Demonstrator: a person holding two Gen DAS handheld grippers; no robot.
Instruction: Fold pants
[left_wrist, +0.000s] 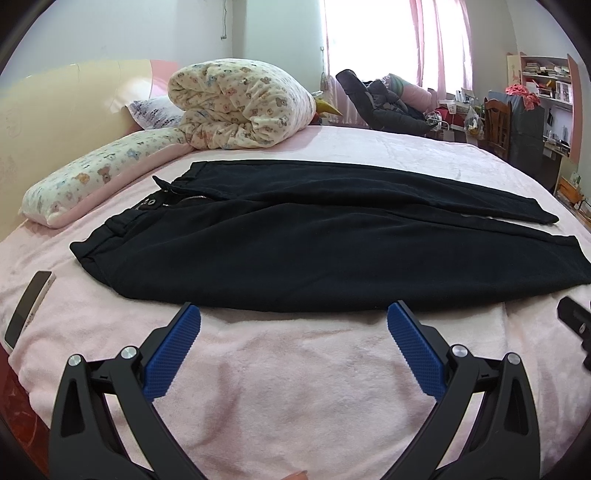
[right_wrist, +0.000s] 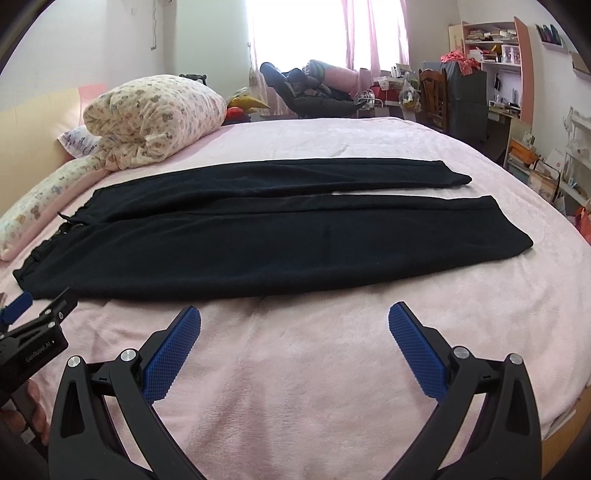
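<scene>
Pants (left_wrist: 295, 240) lie flat on the bed (left_wrist: 295, 369) just beyond both wide-open, empty jaws, legs side by side, ready for folding.

Both cameras sit low over the near edge of the bed (left_wrist: 295, 387), each looking forward between its own two spread fingers (left_wrist: 173, 354) toward the window (left_wrist: 369, 37) wall. The left wrist view stands nearer the headboard end, close to the waistband of the pants (left_wrist: 295, 251); the right wrist view stands further toward the hems. Both share the whole pants, the rolled quilt (right_wrist: 155, 114) and the bookshelf (right_wrist: 491, 48). The right view catches the left gripper (right_wrist: 33, 314) at its left edge.
</scene>
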